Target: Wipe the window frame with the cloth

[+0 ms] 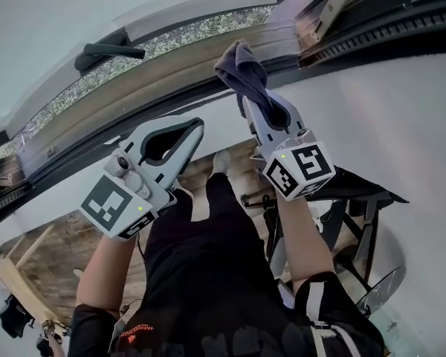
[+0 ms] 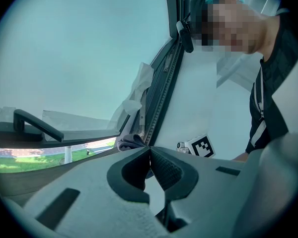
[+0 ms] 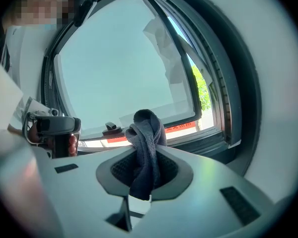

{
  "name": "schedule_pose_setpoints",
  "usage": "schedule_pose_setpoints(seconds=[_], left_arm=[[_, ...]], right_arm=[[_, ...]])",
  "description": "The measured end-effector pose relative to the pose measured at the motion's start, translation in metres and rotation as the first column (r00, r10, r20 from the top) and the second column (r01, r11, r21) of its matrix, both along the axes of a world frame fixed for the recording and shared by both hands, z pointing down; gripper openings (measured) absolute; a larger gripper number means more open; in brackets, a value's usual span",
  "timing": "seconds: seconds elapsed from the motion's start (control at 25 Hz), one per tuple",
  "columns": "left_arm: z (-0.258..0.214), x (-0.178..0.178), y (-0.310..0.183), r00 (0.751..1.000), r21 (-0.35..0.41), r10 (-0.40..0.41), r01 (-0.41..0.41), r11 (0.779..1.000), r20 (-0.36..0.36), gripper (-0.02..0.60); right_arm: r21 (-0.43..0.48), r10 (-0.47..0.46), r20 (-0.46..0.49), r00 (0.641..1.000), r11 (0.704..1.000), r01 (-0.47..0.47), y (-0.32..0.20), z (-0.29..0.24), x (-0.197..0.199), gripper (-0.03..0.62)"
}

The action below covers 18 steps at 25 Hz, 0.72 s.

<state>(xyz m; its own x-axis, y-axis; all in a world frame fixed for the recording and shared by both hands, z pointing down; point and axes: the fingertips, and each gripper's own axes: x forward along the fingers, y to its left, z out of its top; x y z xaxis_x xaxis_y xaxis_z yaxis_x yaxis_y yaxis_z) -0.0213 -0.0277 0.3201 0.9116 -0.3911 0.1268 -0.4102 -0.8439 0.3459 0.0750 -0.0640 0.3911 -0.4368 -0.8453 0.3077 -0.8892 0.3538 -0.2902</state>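
Note:
A dark grey cloth point(image 1: 240, 67) is bunched in my right gripper point(image 1: 250, 101), which is shut on it. The cloth's free end rests at the lower rail of the window frame point(image 1: 163, 71), near its right corner. In the right gripper view the cloth point(image 3: 146, 135) stands up between the jaws, with the frame's rail point(image 3: 203, 142) just beyond. My left gripper point(image 1: 195, 129) hangs lower and to the left, below the frame, shut with nothing in it. In the left gripper view its tips point(image 2: 149, 150) meet, and the cloth point(image 2: 130, 142) shows just past them.
The window sash swings outward, its black handle point(image 1: 111, 50) at the upper left. A hinge arm point(image 1: 334, 6) crosses the top right corner. White wall point(image 1: 401, 125) lies under the frame. A black stand point(image 1: 357, 192) and wooden floor point(image 1: 44, 266) are below.

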Motion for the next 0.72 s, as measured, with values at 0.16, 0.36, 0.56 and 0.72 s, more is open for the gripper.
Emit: schedule_pose_setpoints(seconds=[0.16, 0.36, 0.56, 0.72], left_arm=[[-0.003, 0.003, -0.001, 1.000, 0.003, -0.002, 0.002, 1.000, -0.003, 0.020], [-0.010, 0.008, -0.003, 1.000, 0.016, 0.000, 0.000, 1.000, -0.009, 0.020], [-0.019, 0.016, -0.006, 1.000, 0.032, 0.009, -0.009, 0.999, -0.017, 0.020], [-0.026, 0.022, -0.009, 1.000, 0.042, 0.015, -0.014, 0.999, -0.021, 0.020]], right_arm=[[0.013, -0.001, 0.005, 1.000, 1.000, 0.001, 0.000, -0.009, 0.003, 0.043], [0.050, 0.000, 0.010, 1.000, 0.999, -0.001, -0.002, -0.033, 0.011, 0.043], [0.089, 0.000, 0.016, 1.000, 0.996, -0.002, -0.006, -0.058, 0.021, 0.044], [0.114, 0.008, 0.009, 1.000, 0.993, -0.009, -0.008, -0.075, 0.030, 0.044]])
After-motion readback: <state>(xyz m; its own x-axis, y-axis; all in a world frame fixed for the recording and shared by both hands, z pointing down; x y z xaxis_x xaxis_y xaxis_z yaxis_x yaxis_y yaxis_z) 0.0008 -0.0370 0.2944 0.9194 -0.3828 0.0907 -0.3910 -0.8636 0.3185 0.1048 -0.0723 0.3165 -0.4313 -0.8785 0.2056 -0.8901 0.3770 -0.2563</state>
